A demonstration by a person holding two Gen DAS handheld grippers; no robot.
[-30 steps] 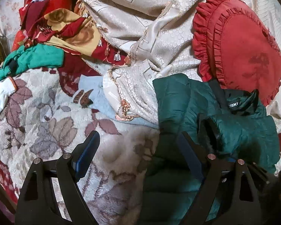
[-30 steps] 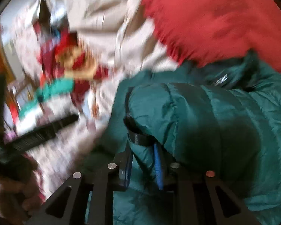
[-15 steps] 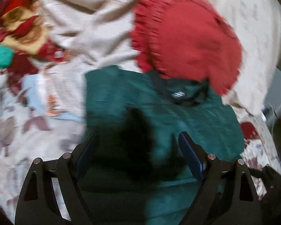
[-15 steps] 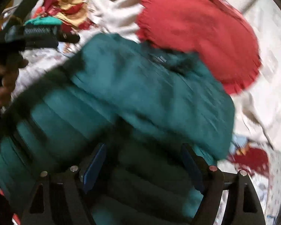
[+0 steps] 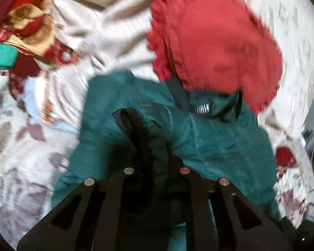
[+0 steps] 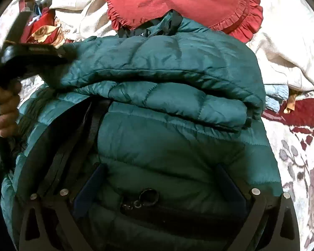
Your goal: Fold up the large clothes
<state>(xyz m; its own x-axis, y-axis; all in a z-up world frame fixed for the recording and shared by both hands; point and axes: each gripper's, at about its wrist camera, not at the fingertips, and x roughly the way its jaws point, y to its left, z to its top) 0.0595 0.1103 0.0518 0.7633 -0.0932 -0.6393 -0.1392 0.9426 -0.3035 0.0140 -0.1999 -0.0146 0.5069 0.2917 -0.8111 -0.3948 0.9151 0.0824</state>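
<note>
One dark green quilted puffer jacket (image 6: 157, 108) lies on a floral bedspread (image 5: 16, 146), its collar end tucked against one red heart-shaped cushion with a ruffled edge (image 6: 178, 2). A sleeve or side panel is folded across the jacket's body, forming a thick layered band in the right wrist view. A black label with pale lettering shows inside the collar (image 5: 203, 108).

The left gripper (image 5: 155, 167) has just been closing, and its two fingers now stand pinched together on a black-trimmed edge of the jacket (image 5: 140, 133), which rises out from between them. In the right wrist view this same gripper enters from the left, carried by one hand (image 6: 6, 113) wrapped around its handle.

The right gripper (image 6: 159, 188) has just been opening; its two blue-padded fingers (image 6: 88, 186) stand wide apart over the jacket's lower body, with quilted fabric and a small black zip pull (image 6: 148, 196) lying between them, the pads not pressing on it.

Behind the jacket, one crumpled cream patterned cloth (image 5: 106, 21) spreads across the bed, and a heap of red, gold and green fabrics (image 5: 25, 31) sits at the far left.
</note>
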